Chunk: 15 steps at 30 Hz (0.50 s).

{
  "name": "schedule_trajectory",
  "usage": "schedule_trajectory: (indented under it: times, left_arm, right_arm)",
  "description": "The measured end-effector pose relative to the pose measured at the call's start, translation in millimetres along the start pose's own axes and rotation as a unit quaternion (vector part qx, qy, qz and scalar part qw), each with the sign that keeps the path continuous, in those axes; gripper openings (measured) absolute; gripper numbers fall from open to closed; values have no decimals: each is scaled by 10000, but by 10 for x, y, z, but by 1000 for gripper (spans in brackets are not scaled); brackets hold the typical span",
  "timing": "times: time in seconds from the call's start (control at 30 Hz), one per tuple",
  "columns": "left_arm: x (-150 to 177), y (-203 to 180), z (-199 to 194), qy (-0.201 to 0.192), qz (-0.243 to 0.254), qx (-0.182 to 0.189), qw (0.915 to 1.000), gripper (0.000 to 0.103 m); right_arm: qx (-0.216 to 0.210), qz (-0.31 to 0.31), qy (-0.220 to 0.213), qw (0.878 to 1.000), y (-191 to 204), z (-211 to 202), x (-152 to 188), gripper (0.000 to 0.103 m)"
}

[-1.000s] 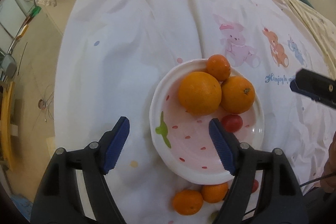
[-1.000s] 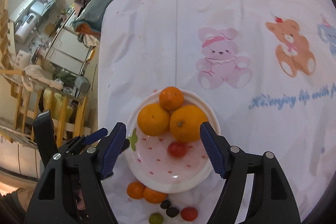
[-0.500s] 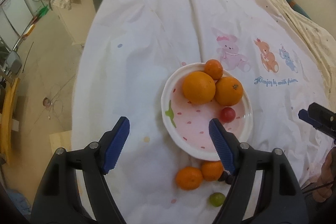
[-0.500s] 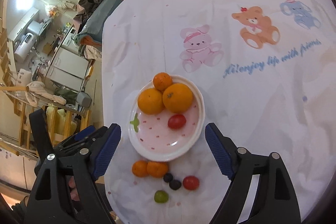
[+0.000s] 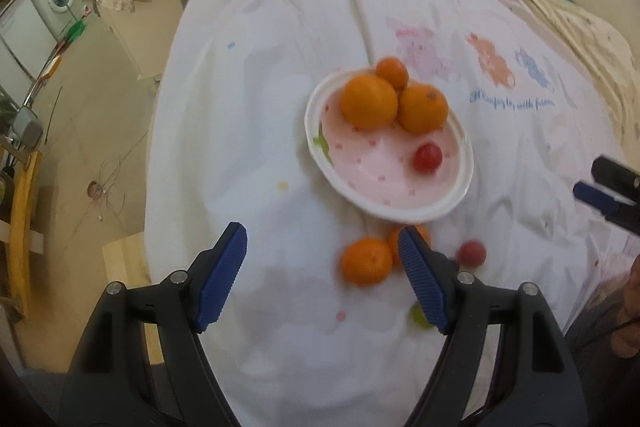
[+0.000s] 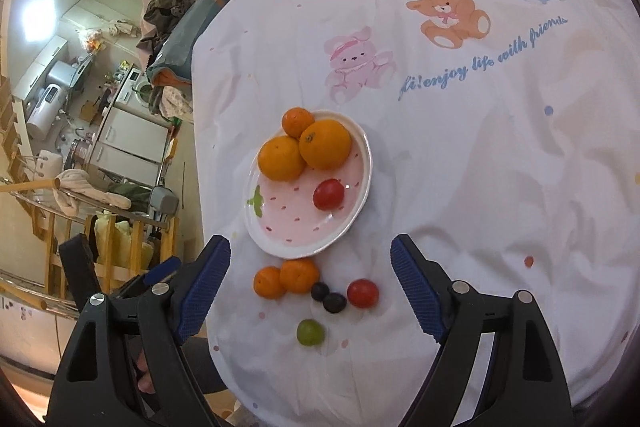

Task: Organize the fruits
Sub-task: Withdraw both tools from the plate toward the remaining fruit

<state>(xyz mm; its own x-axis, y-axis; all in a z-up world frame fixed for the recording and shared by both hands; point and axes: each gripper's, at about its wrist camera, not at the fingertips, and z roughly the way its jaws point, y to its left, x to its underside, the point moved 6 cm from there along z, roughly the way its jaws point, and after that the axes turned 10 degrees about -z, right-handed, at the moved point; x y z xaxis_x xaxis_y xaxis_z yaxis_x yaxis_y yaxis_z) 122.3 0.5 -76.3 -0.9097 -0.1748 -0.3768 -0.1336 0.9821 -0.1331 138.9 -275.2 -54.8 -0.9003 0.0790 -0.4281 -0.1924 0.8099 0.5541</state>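
Jaws of both the left gripper (image 5: 322,267) and right gripper (image 6: 310,285) are standing apart, gripping nothing. White printed bedsheet (image 6: 460,167) is carrying the plate (image 6: 362,163), the landmark. On the plate: two oranges (image 6: 325,144), one mandarin (image 6: 298,122), one cherry tomato (image 6: 328,194). Just beside its near rim are lying two mandarins (image 6: 299,275), another tomato (image 6: 362,293), two dark grapes (image 6: 334,302), one green grape (image 6: 310,332).

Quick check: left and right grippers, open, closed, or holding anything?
Left gripper: open, holding nothing.
Right gripper: open, holding nothing.
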Motion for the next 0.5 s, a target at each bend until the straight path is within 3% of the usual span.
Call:
schedule_trajectory:
  times: [0.17,0.33,0.5]
  left_arm:
    - [207,-42,188,263,413,-457,9978,75]
    - [366,-143,415,678,705,-451,9942,75]
    - [456,-281,594,840,1089,-639,9884,75]
  right_arm:
    - [38,10,94,9999,2,45,157,85]
    - [312,-199,204,9991,29,108,213,85]
    - [324,-127,222,9991,-27,147,212,85]
